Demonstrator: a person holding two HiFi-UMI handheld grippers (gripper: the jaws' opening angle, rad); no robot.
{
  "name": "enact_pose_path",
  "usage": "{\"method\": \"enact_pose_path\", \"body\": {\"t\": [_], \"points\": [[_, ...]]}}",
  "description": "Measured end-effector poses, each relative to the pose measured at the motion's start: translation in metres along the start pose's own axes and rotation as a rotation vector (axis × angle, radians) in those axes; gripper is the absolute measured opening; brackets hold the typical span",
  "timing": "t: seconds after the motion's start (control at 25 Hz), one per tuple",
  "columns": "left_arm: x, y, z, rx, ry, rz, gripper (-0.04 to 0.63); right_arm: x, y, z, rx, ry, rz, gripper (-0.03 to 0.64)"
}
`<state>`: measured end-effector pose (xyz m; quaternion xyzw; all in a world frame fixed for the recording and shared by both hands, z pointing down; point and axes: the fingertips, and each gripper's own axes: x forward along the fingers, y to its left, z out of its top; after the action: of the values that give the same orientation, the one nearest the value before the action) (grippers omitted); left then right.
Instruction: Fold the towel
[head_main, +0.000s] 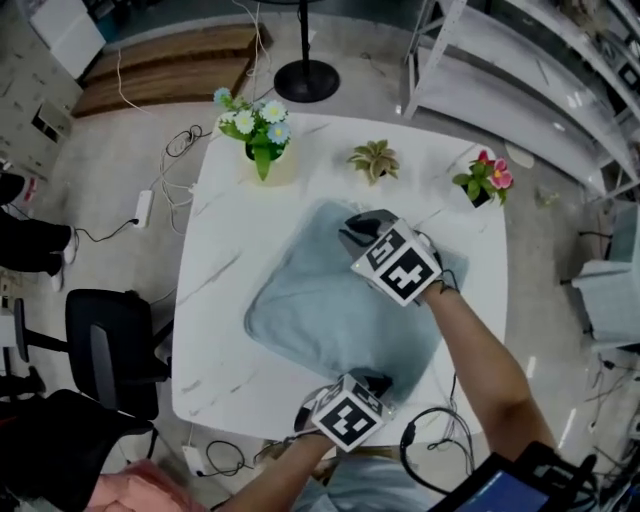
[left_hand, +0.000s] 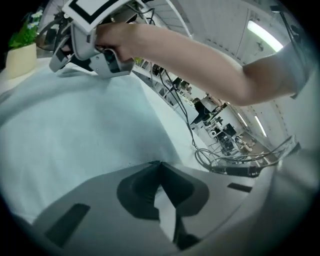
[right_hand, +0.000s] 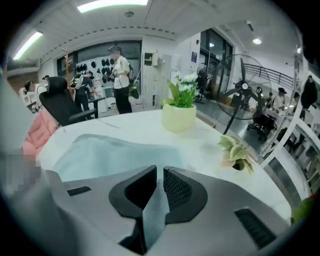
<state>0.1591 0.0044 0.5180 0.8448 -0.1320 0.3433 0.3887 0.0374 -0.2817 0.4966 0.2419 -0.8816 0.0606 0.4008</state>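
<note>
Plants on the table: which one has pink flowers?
The rightmost plant in the head view. The middle plant is leaves only; the left plant has white and pale blue flowers.

Left gripper (left_hand: 160, 165) pinches the towel (left_hand: 85, 130); right gripper (left_hand: 56, 64) sits at its far edge.

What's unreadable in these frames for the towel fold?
- Head view: the left gripper covers the near corner of the towel.
- Head view: the right gripper covers the towel's far right edge.
- Left gripper view: the right gripper and forearm hide the towel's far edge.
- Right gripper view: the layer count between the jaws is too small to tell.
</note>
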Motion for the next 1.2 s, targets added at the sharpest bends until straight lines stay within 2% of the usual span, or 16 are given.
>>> {"method": "enact_pose_path", "body": {"t": [0.16,0.28,0.4,0.48,0.6,0.68,0.76,0.84,0.92,1.08,1.2], "points": [[0.001,-0.003,-0.001,-0.035,0.042,-0.066,0.008,0.029,-0.021,-0.007,0.001,0.057,-0.027,0.061],[0.005,-0.004,-0.003,-0.036,0.063,-0.073,0.008,0.039,-0.041,0.0,0.027,0.051,-0.076,0.066],[0.007,-0.004,-0.003,-0.05,0.067,-0.083,0.008,0.042,-0.045,0.008,0.035,0.034,-0.079,0.071],[-0.001,-0.001,0.0,-0.06,0.045,-0.078,0.008,0.027,-0.043,0.018,0.037,0.002,-0.081,0.112],[-0.035,0.016,0.014,-0.073,-0.06,-0.03,0.009,-0.019,-0.037,0.036,0.064,-0.089,-0.084,0.123],[-0.071,0.033,0.022,-0.08,-0.156,0.014,0.009,-0.056,-0.03,0.033,0.104,-0.133,-0.09,0.123],[-0.115,0.061,0.029,-0.053,-0.267,0.118,0.009,-0.09,-0.014,0.014,0.157,-0.133,-0.091,0.121],[-0.15,0.096,0.03,0.022,-0.317,0.26,0.009,-0.117,0.014,-0.015,0.208,-0.105,-0.078,0.117],[-0.159,0.129,0.021,0.098,-0.262,0.341,0.009,-0.131,0.06,-0.045,0.244,-0.065,-0.033,0.101],[-0.142,0.168,-0.006,0.152,-0.051,0.344,0.009,-0.122,0.164,-0.097,0.229,0.042,0.108,0.094],[-0.142,0.17,-0.008,0.175,0.001,0.347,0.009,-0.112,0.197,-0.126,0.169,0.126,0.13,0.095]]}}
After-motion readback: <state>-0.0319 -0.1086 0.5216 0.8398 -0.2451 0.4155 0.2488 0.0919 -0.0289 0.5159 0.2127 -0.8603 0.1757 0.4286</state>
